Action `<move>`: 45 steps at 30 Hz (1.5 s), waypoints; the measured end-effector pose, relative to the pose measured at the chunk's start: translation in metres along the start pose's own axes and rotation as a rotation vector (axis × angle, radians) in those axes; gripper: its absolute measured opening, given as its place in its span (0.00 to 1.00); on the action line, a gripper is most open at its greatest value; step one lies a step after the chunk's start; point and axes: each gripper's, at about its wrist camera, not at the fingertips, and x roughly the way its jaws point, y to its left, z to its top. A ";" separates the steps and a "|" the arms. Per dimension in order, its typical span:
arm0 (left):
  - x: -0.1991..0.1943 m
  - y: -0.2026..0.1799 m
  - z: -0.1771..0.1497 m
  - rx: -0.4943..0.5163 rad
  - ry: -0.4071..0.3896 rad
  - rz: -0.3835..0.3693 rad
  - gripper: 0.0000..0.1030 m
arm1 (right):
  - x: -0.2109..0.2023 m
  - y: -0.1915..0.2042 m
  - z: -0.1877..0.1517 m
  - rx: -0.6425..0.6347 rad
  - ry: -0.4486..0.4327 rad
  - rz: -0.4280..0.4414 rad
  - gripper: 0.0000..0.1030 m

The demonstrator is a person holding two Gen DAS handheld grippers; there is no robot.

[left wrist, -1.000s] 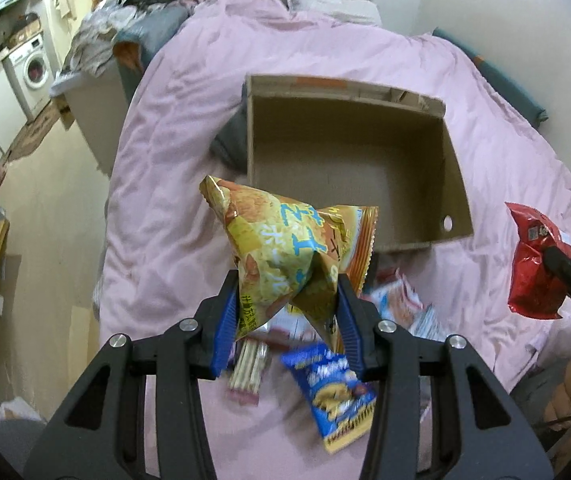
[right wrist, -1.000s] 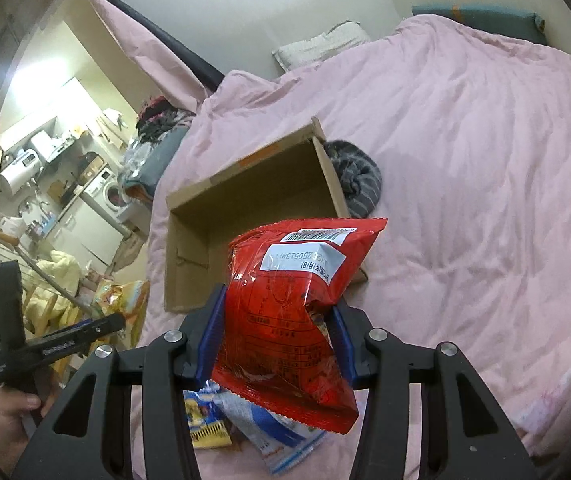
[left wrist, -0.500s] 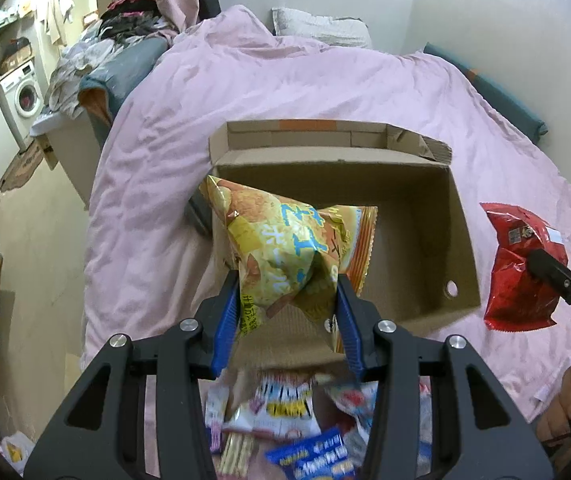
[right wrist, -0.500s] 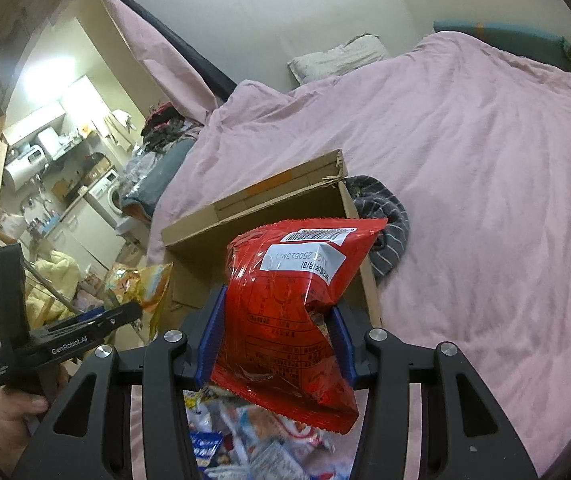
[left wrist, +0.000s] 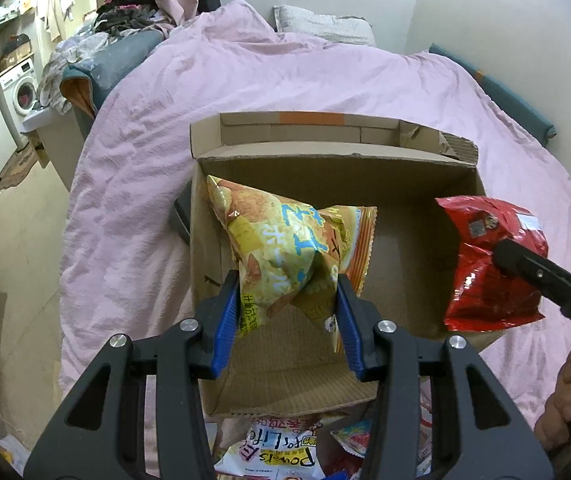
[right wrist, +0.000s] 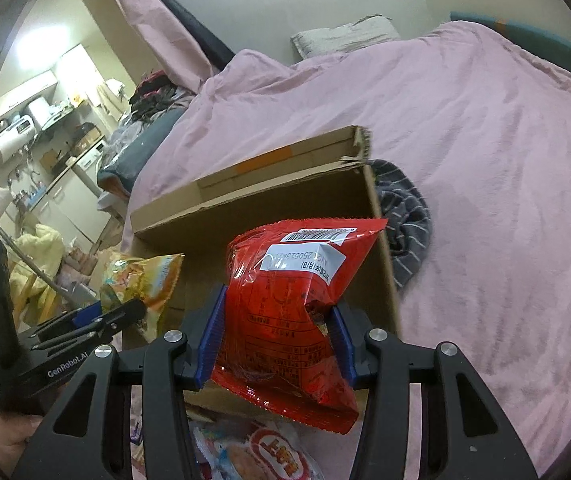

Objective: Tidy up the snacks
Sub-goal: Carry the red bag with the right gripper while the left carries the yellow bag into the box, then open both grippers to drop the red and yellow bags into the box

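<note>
An open cardboard box [left wrist: 405, 272] lies on the pink bed; it also shows in the right wrist view [right wrist: 269, 208]. My left gripper [left wrist: 287, 312] is shut on a yellow snack bag [left wrist: 285, 252] and holds it above the box's inside, left of middle. My right gripper [right wrist: 275, 340] is shut on a red snack bag [right wrist: 289, 308], held over the box's right side; this red bag [left wrist: 485, 264] also shows in the left wrist view. The yellow bag [right wrist: 145, 284] shows at left in the right wrist view.
Several loose snack packets [left wrist: 281, 452] lie on the bed just in front of the box, also in the right wrist view [right wrist: 261, 452]. A grey striped cloth [right wrist: 405, 228] lies by the box's right wall. The bed's left edge drops to the floor [left wrist: 17, 240].
Both grippers have moved forward with their bags, from above the loose packets to over the box. The box now looks nearer and larger in both views.
</note>
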 end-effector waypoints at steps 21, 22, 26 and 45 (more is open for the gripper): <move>0.025 -0.005 -0.012 0.035 0.069 0.022 0.41 | 0.055 0.005 -0.015 -0.049 0.166 -0.037 0.49; 0.026 -0.004 -0.012 0.033 0.071 0.023 0.41 | 0.056 0.005 -0.016 -0.047 0.169 -0.039 0.49; 0.026 -0.004 -0.012 0.028 0.071 0.026 0.42 | 0.055 0.004 -0.017 -0.046 0.171 -0.038 0.49; 0.013 0.001 -0.010 -0.002 0.041 0.026 0.80 | 0.049 0.009 -0.015 -0.059 0.155 0.000 0.51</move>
